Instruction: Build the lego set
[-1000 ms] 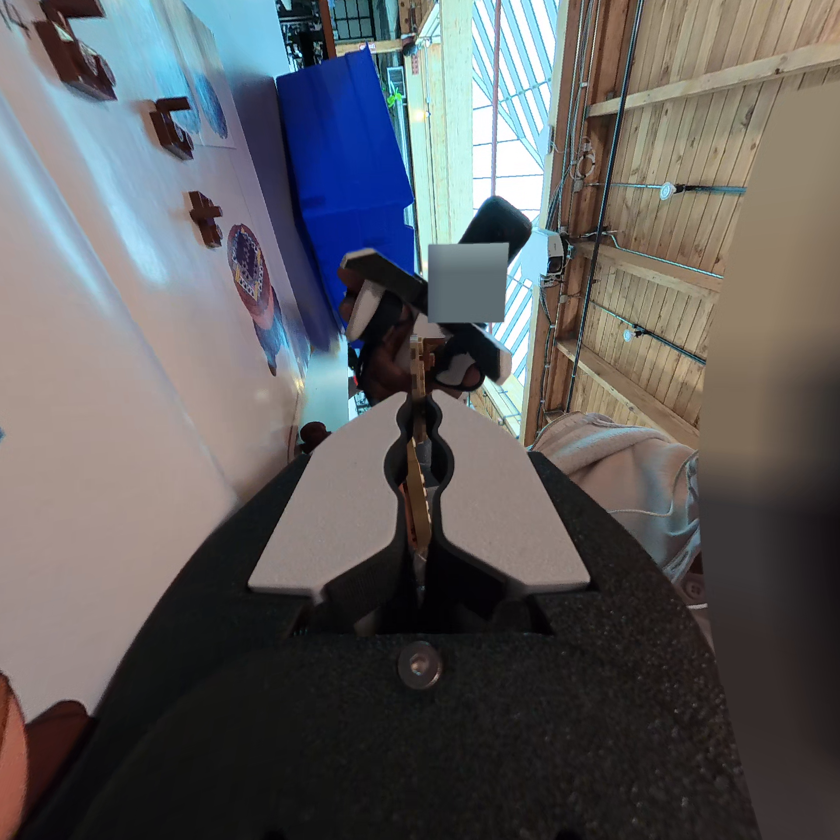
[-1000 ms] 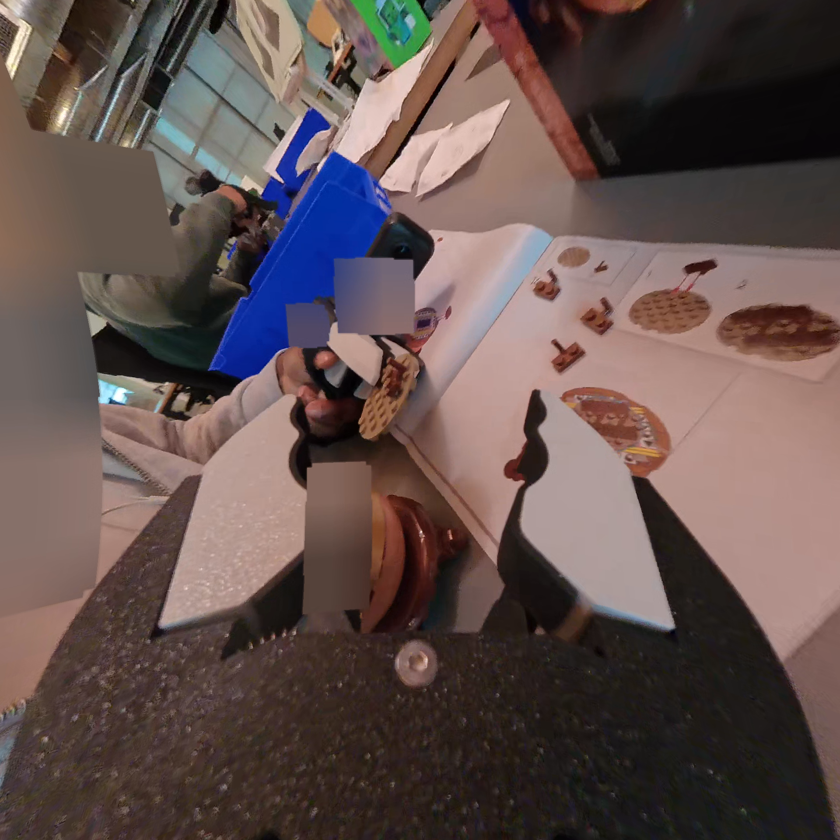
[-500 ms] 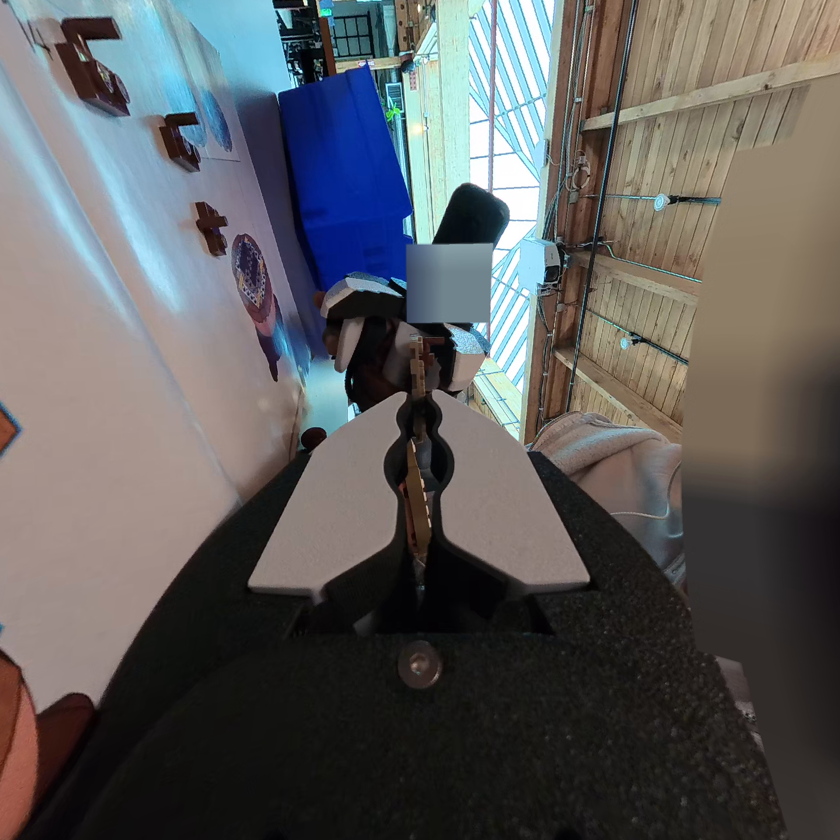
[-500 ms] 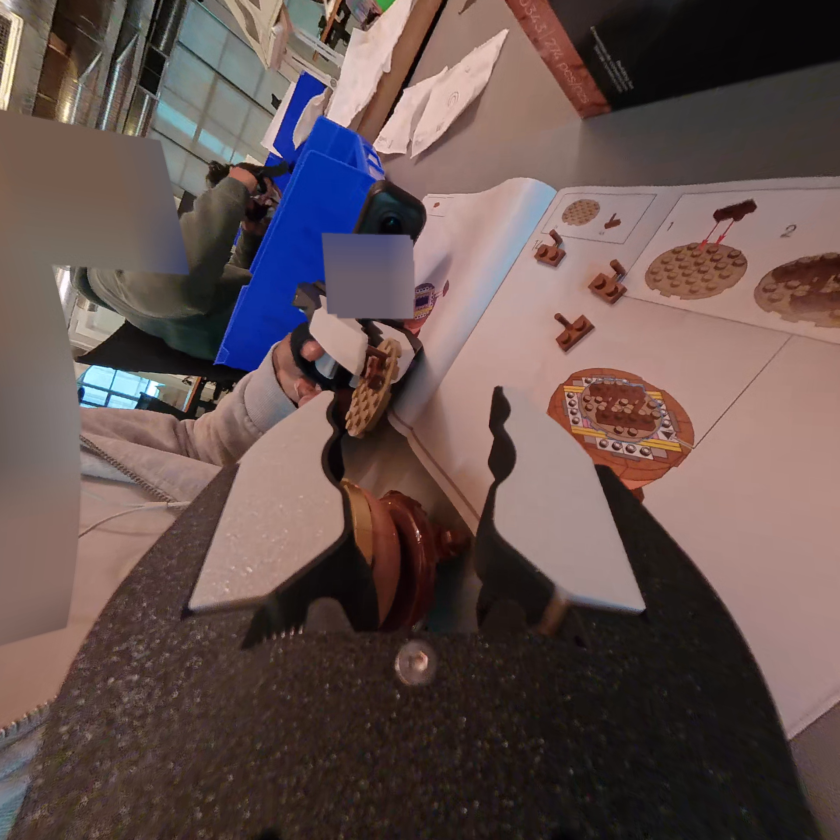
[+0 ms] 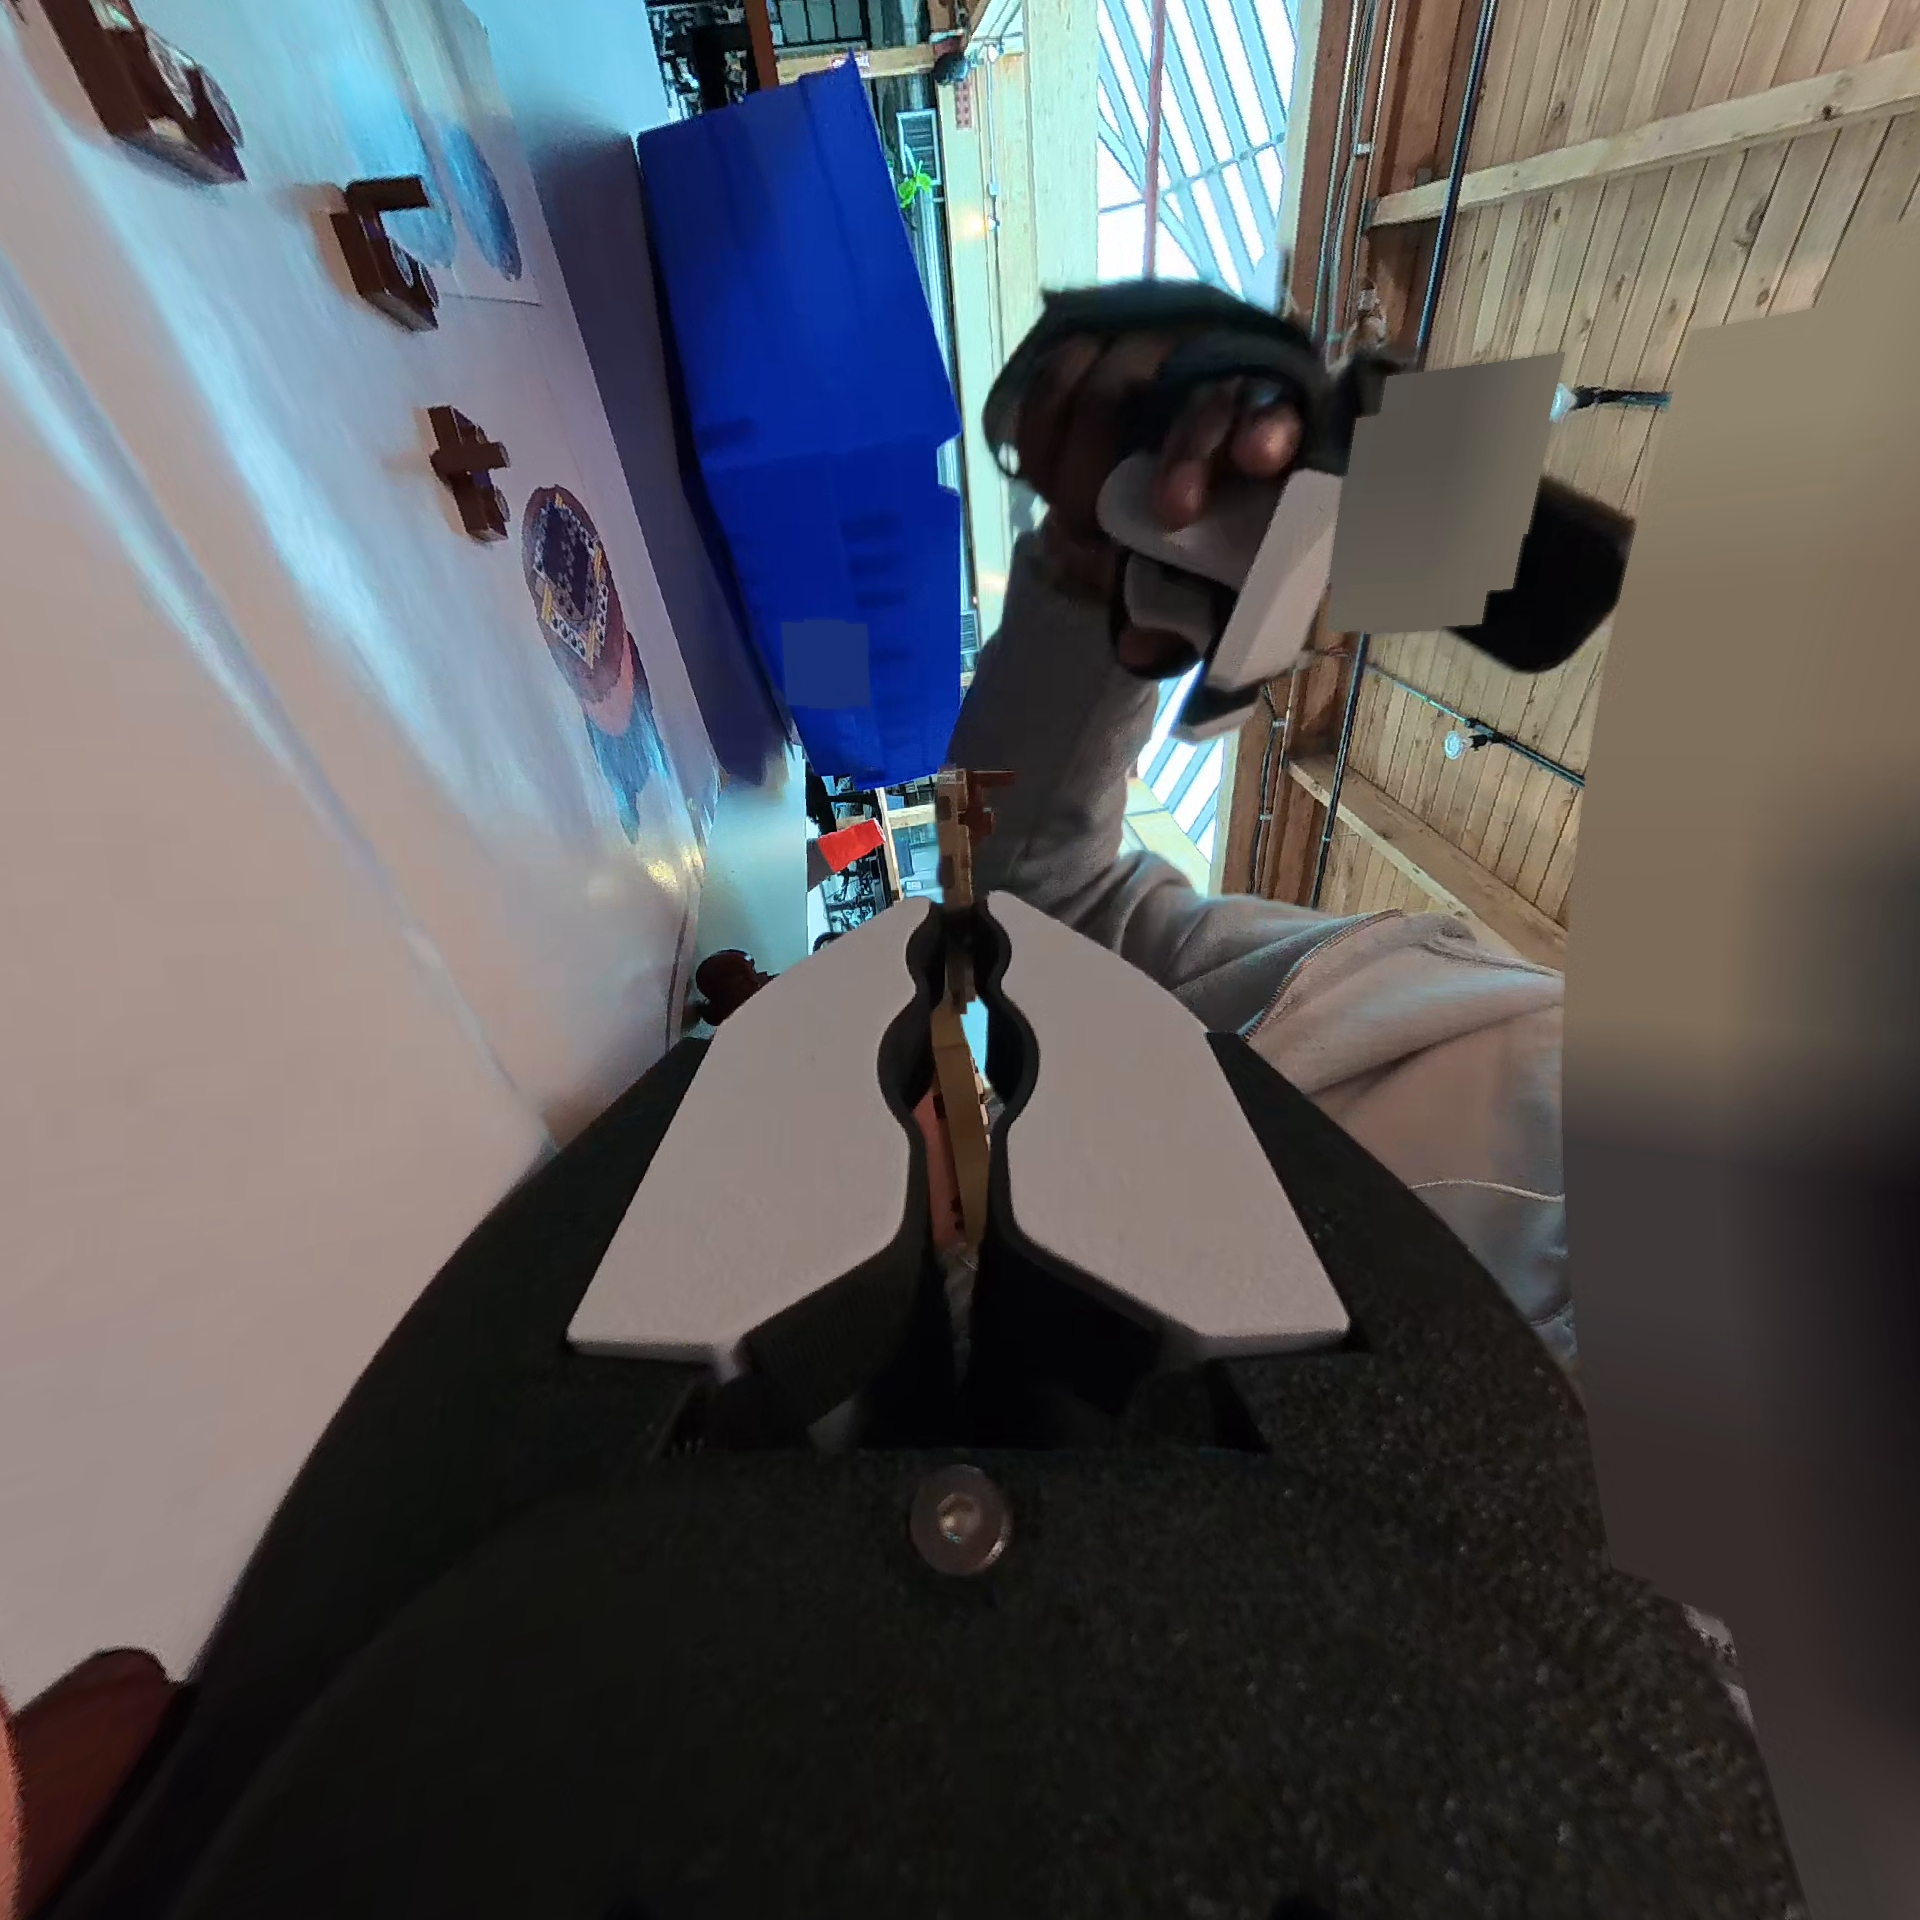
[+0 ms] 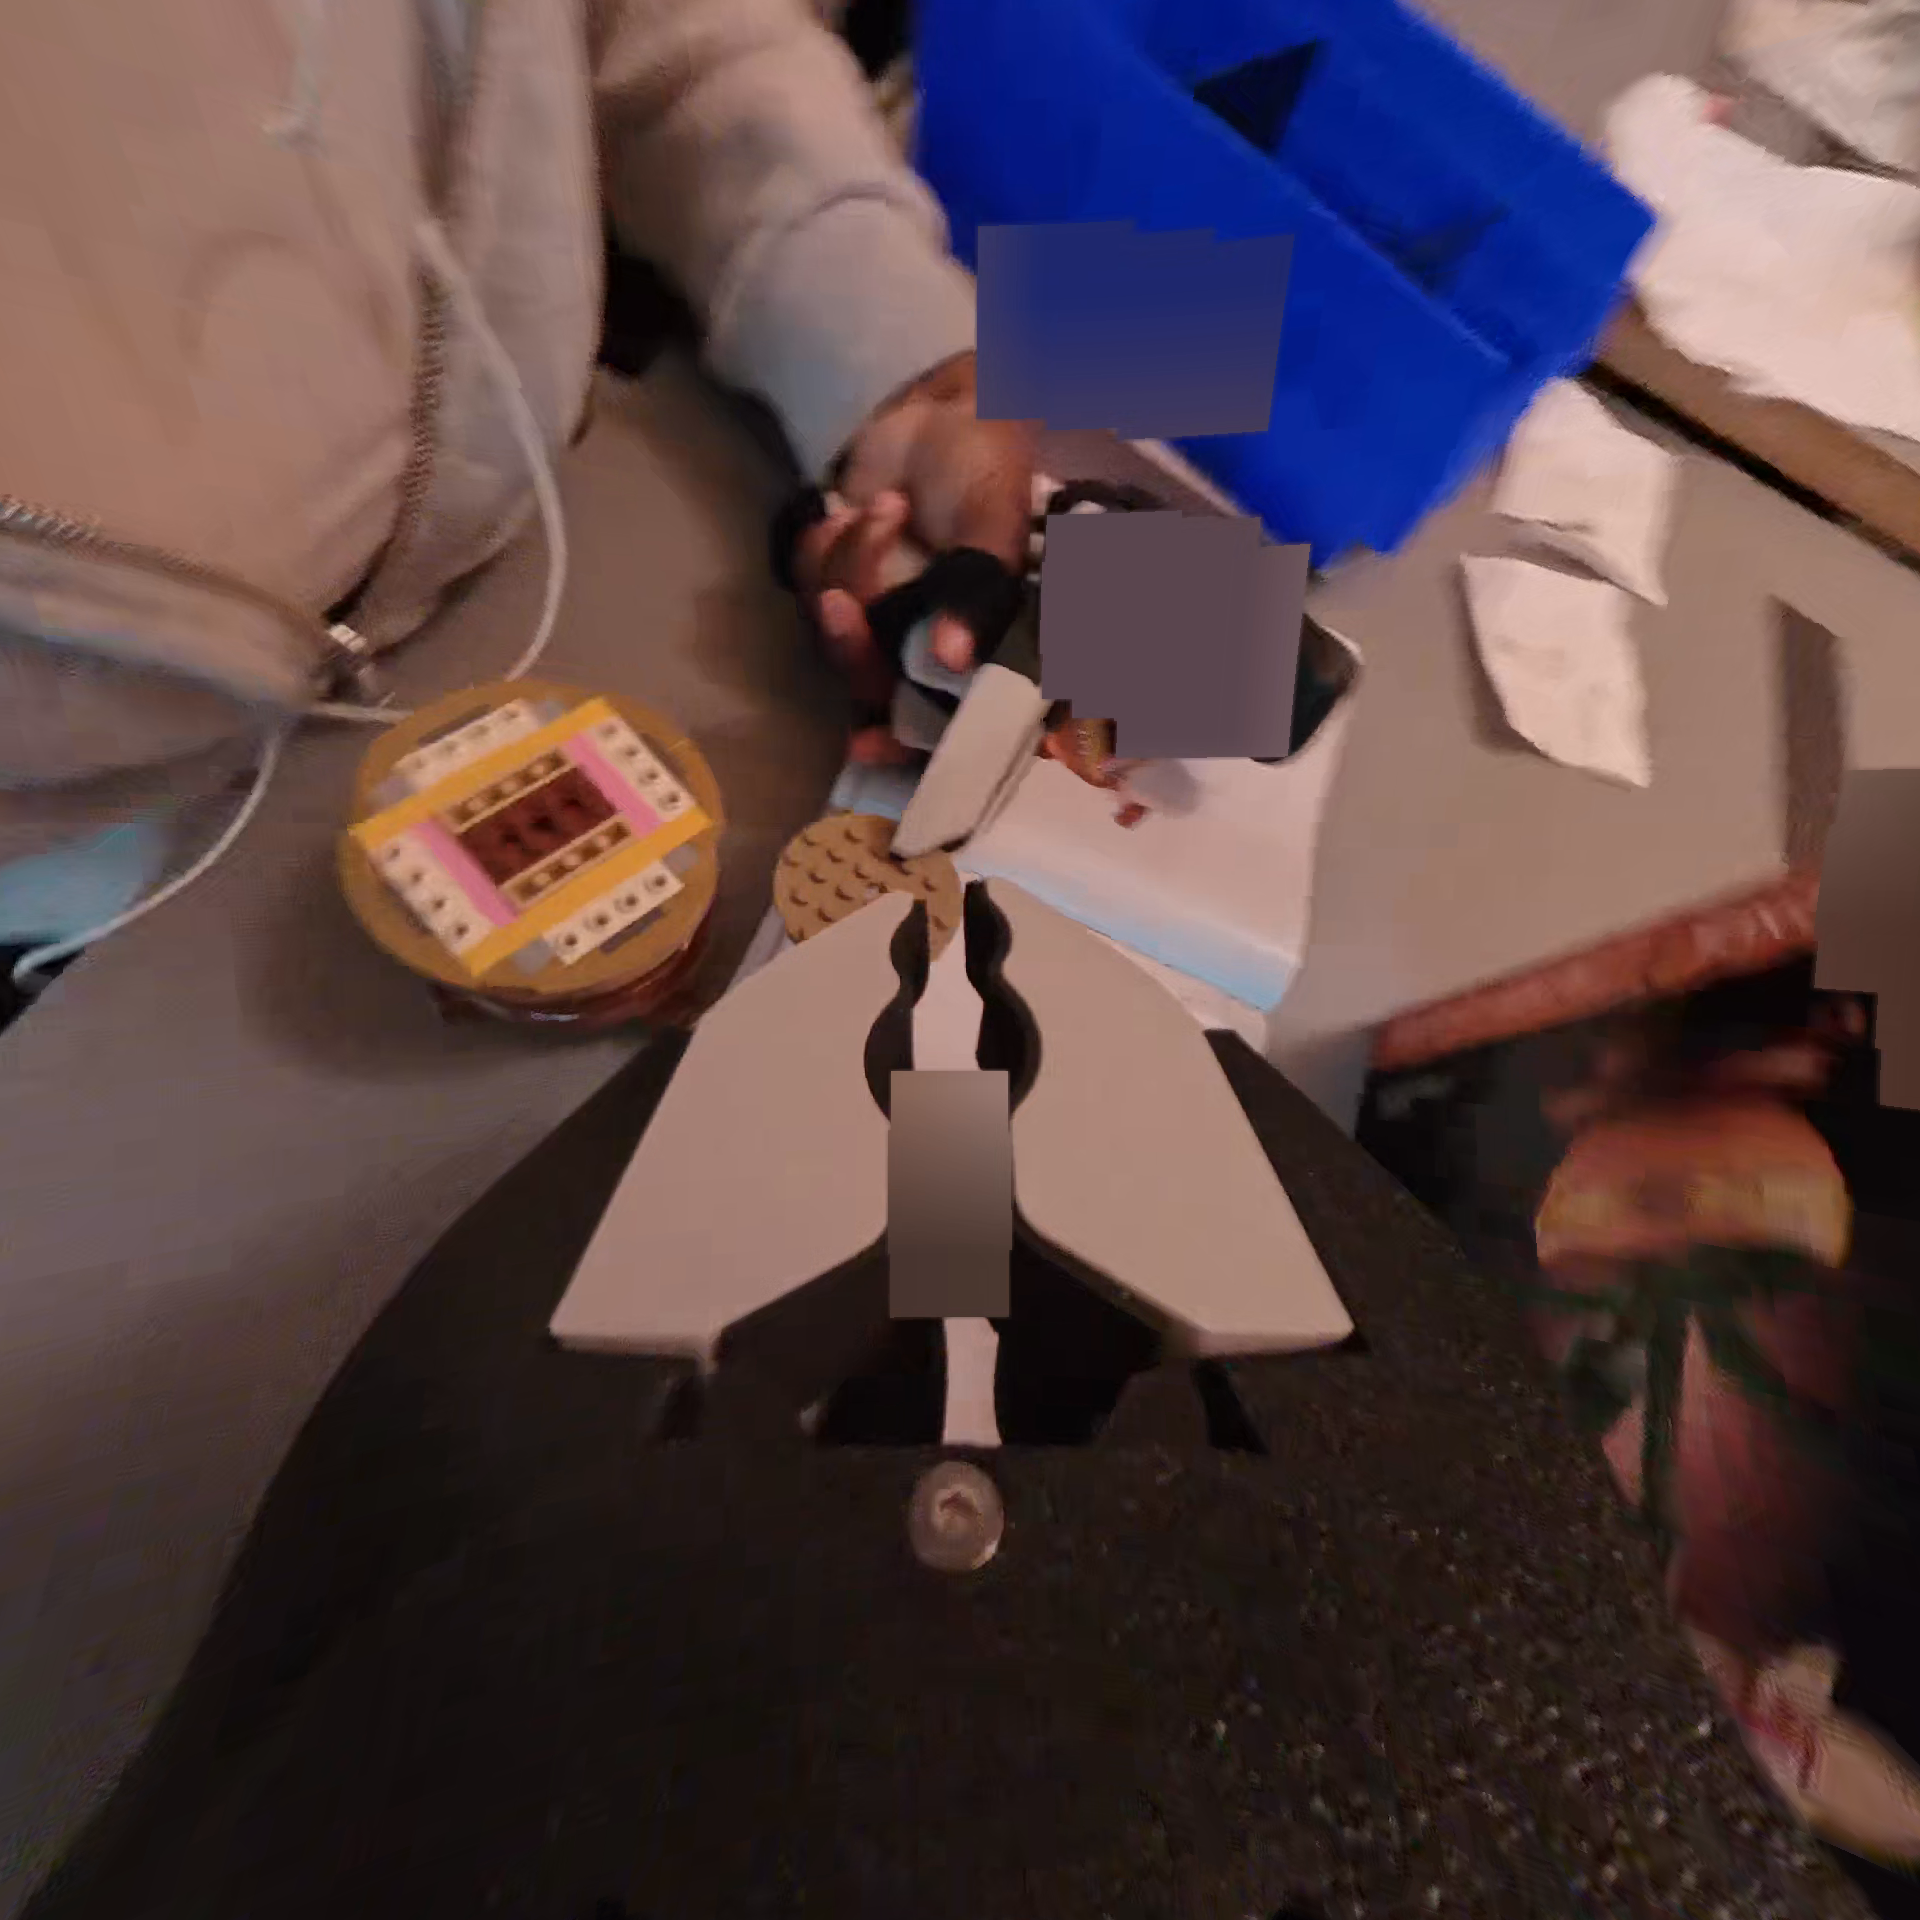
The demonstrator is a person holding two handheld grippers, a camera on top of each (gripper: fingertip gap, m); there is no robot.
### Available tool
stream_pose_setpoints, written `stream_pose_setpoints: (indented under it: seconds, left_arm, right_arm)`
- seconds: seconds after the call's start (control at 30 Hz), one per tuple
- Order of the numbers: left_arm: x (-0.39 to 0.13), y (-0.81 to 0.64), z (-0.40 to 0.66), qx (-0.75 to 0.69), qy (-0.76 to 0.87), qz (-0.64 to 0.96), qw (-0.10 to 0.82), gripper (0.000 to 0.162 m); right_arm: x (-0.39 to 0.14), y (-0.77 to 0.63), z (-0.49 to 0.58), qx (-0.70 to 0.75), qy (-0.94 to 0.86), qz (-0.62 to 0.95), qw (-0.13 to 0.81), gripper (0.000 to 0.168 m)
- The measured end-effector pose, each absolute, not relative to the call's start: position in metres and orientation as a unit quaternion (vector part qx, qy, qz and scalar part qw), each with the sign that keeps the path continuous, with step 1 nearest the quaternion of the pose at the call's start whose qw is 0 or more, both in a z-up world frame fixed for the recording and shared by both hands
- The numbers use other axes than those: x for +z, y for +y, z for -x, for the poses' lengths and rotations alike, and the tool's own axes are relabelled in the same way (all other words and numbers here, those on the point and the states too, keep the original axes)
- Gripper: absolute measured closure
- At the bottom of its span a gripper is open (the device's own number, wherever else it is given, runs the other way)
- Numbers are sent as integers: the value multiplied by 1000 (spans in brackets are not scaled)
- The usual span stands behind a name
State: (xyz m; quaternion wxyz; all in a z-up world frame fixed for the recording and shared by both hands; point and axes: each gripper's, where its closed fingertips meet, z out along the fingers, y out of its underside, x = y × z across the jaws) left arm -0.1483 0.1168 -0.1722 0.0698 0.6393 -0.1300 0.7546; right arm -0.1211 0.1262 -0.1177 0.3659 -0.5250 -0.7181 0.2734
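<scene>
A grey table (image 6: 260, 1143) carries the work. The left gripper (image 5: 961, 920) is clamped edge-on around a tan round plate (image 5: 961, 1122). The right gripper (image 6: 961, 904) is nearly closed and empty. Left of it stands the round brick model (image 6: 530, 831); beyond, a blue bin (image 6: 1351, 312).

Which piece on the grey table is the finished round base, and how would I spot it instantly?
Start at the blue plastic bin, then come down the grey table toward the person's beige hoodie. The round tan-and-brown lego base sits there. Unlike the plain tan studded disc beside it, it carries yellow, pink and white strips around a brown centre.
</scene>
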Motion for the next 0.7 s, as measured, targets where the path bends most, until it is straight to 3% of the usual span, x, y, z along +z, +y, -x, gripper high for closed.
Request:
stream_pose_setpoints:
  seconds: [0.27,0.7]
  left_arm:
    - [-172,114,148,753,-139,-638,74,158]
    - [-172,114,149,754,-138,-638,76,158]
  right_arm:
    - [-157,121,135,290,-828,442,186,160]
    - [-169,121,133,290,-825,453,173,166]
